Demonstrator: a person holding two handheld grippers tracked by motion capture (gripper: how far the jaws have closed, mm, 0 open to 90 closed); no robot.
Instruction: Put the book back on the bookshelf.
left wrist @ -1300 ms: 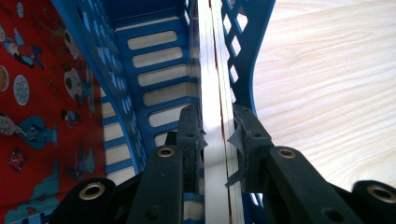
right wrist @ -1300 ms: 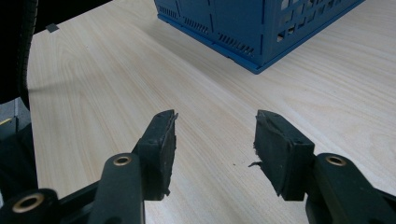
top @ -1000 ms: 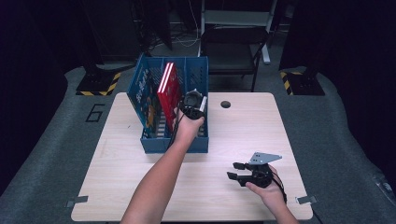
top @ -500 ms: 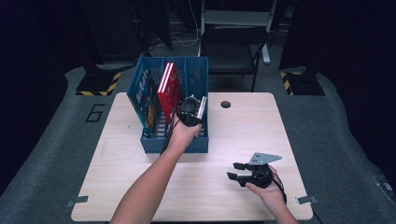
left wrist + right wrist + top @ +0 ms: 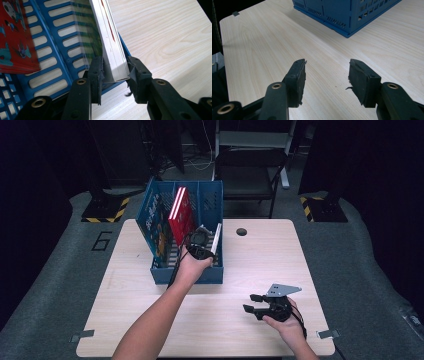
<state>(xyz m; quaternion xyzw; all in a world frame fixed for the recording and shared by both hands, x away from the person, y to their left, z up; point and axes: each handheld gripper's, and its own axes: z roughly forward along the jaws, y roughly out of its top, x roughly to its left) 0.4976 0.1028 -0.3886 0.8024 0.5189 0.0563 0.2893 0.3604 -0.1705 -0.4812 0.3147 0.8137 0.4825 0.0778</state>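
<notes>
While the blue file rack (image 5: pixel 187 265) stands on the far left part of the wooden table (image 5: pixel 250 265), the high view shows the left gripper (image 5: pixel 202 245) reaching into the rack's right-hand compartment, where a white-edged book (image 5: pixel 215 239) leans against the rack's right wall. A red book (image 5: pixel 181 215) stands tilted in the middle of the rack, and a blue picture book (image 5: pixel 156 222) rests against its left wall, so I judge the work to be filing books upright into the rack. Well to the right of the rack and nearer the person, the right gripper (image 5: pixel 256 303) idles low over bare wood.

Seen from the left gripper view, the left gripper (image 5: pixel 115 72) has its pads on both faces of the white-edged book (image 5: pixel 112 50) at a lower corner; its jaws have just been closing, clenched on the book, likely to steady it on edge inside the rack (image 5: pixel 50 50).

From the right gripper view, the right gripper (image 5: pixel 327 75) stands released with nothing between its jaws, the rack (image 5: pixel 347 12) well ahead
</notes>
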